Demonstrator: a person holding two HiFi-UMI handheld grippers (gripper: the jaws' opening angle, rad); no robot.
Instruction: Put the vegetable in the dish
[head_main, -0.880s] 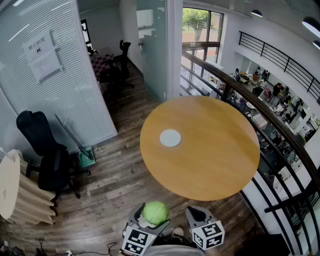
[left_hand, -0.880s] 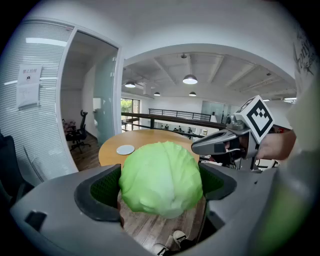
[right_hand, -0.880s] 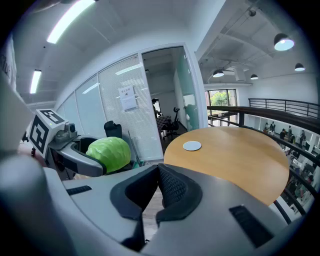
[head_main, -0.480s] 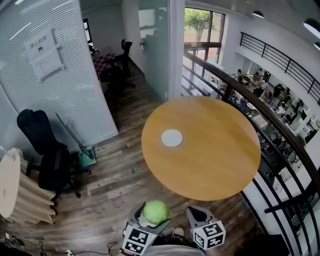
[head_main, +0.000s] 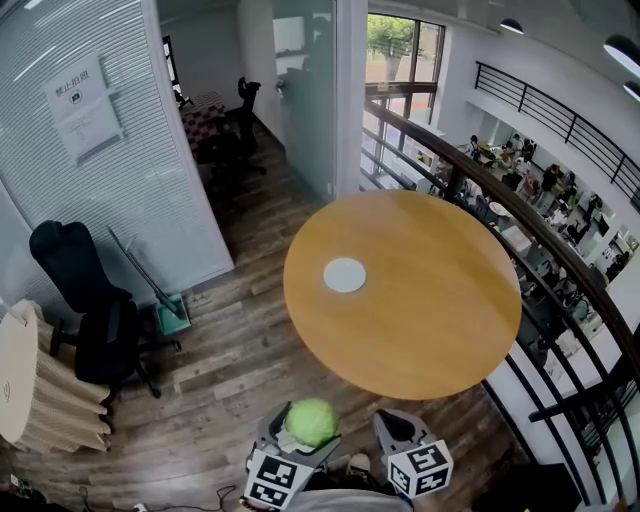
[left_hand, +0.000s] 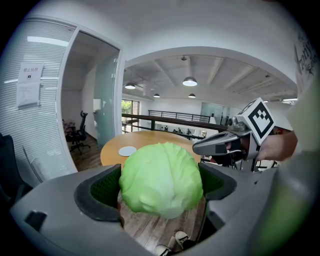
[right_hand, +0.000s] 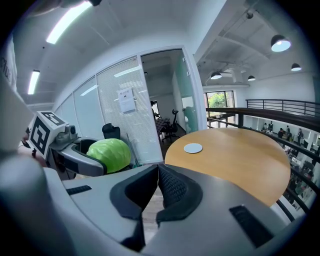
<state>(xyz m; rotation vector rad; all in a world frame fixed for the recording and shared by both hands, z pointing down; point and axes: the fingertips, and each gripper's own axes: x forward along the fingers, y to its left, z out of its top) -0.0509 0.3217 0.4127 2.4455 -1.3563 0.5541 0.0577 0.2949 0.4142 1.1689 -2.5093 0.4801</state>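
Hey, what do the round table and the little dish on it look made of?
The round table looks like wood or wood veneer, smooth with a soft sheen and an even honey-tan top. The dish looks white and matte, maybe ceramic or plastic; too small to tell.

The left hand-held gripper (left_hand: 161, 186) has its jaws spread wide, with the pads pressed against both sides of a green cabbage (left_hand: 160, 172). The right hand-held gripper (right_hand: 156, 186) is empty, its jaws closed together. Both are held side by side close to the person's body, angled slightly downward. The right hand (left_hand: 282, 146) grips the back of its tool.
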